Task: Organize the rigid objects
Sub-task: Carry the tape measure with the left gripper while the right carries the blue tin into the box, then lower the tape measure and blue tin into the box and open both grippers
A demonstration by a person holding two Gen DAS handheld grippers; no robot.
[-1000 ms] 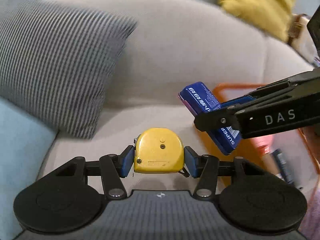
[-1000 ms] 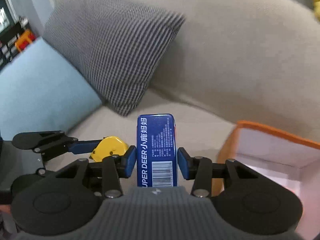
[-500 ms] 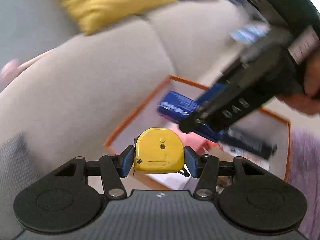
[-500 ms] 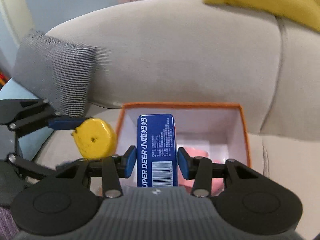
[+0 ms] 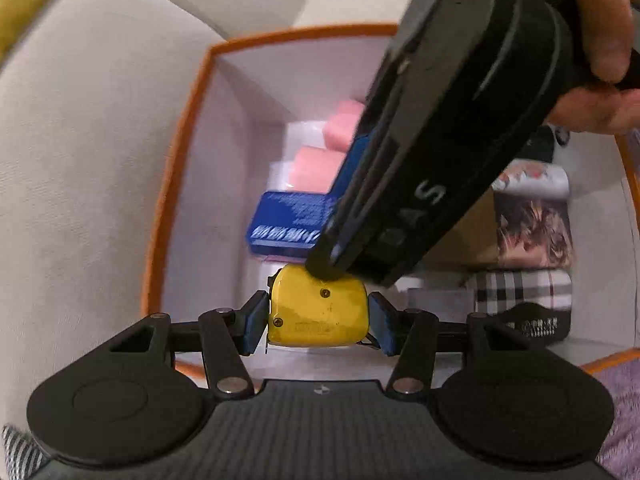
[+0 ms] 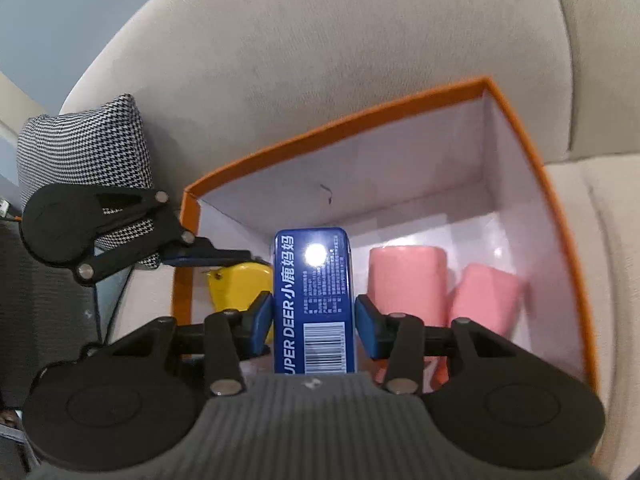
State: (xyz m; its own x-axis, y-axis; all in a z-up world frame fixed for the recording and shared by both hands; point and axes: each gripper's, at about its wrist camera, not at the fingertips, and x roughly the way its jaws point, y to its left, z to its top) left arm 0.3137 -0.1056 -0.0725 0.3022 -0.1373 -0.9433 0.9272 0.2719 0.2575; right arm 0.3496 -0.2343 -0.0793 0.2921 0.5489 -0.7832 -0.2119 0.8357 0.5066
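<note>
Beige sofa cushions [image 6: 360,60] surround an orange-rimmed box [image 6: 332,126] with white walls. Left tool [image 5: 318,320] is clenched on a yellow tape measure [image 5: 320,316], hanging over the box's near edge at 6 o'clock. Right tool [image 6: 314,320] grips a blue tin [image 6: 312,300] labelled SUPER DEER above the box interior. Two pink rolls [image 6: 406,284] lie inside at 3 o'clock of the tin; a houndstooth pillow [image 6: 84,144] sits at 10 o'clock.

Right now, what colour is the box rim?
Orange, with a white inside; the box shows best in the right wrist view.
</note>
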